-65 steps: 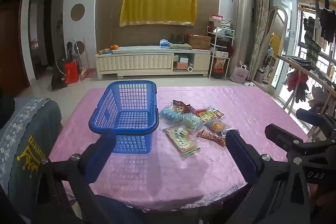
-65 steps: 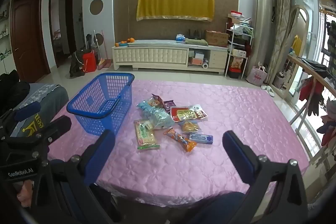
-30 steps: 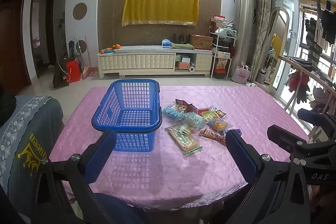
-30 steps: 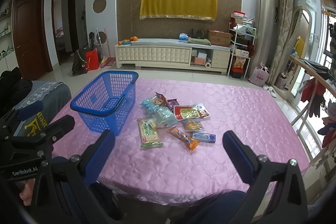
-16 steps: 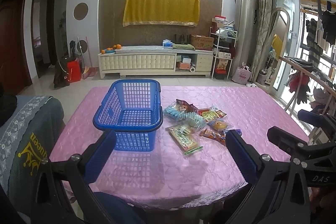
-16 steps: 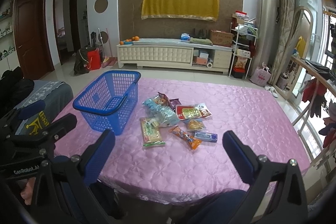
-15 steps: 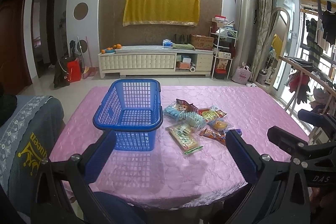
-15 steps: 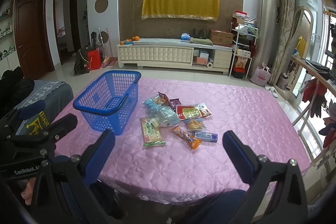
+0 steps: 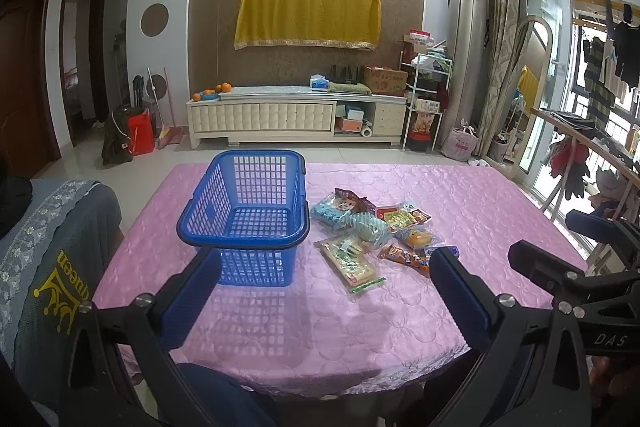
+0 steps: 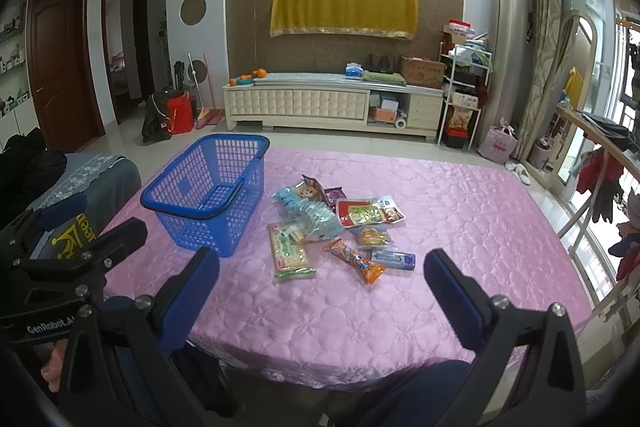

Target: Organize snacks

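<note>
An empty blue plastic basket (image 9: 244, 223) (image 10: 208, 195) stands on the pink tablecloth (image 9: 460, 199) (image 10: 460, 227), left of centre. Several snack packets lie in a loose pile to its right: a flat green-and-white packet (image 9: 350, 263) (image 10: 290, 247), a light blue bag (image 9: 352, 219) (image 10: 308, 213), a red-edged packet (image 9: 402, 217) (image 10: 368, 213), an orange wrapper (image 9: 404, 257) (image 10: 354, 259) and a small blue bar (image 10: 394, 259). My left gripper (image 9: 324, 299) and right gripper (image 10: 320, 295) both hang open and empty over the table's near edge, well short of the snacks.
A grey covered chair (image 9: 48, 247) sits at the table's left side. Beyond the table are a white TV cabinet (image 9: 296, 119), a metal rack (image 9: 424, 99) and a drying rack with clothes (image 9: 592, 155) on the right. My lap shows under the near edge.
Both views have drifted slightly; the basket and snacks sit a little further right and up in frame. Nothing on the table has moved and both grippers stay open.
</note>
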Motion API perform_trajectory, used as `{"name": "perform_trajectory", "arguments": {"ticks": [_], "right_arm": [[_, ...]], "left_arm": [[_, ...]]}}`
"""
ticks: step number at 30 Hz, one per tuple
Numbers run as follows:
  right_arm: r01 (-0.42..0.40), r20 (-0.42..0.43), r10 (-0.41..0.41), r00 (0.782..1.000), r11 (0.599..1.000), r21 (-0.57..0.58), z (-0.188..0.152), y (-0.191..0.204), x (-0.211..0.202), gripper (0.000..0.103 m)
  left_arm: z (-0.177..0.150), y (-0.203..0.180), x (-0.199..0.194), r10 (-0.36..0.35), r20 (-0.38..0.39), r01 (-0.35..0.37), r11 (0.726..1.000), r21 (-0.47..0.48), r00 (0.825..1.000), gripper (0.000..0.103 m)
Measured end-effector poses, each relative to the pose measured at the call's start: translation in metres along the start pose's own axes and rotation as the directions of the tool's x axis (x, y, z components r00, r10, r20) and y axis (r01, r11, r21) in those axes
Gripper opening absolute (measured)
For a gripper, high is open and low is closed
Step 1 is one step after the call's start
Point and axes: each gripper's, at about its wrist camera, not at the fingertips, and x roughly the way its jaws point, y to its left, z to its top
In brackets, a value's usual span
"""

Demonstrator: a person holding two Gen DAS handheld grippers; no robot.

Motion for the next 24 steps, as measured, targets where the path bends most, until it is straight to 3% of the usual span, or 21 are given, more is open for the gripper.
{"name": "perform_trajectory", "arguments": {"ticks": [24], "right_arm": [[-0.020, 0.000, 0.020, 1.000, 1.000, 0.003, 0.0017, -0.0004, -0.0002, 0.103]], "left_arm": [[0.0047, 0.0001, -0.0043, 0.016, -0.002, -0.016, 1.000, -0.004, 1.000, 0.103]]}}
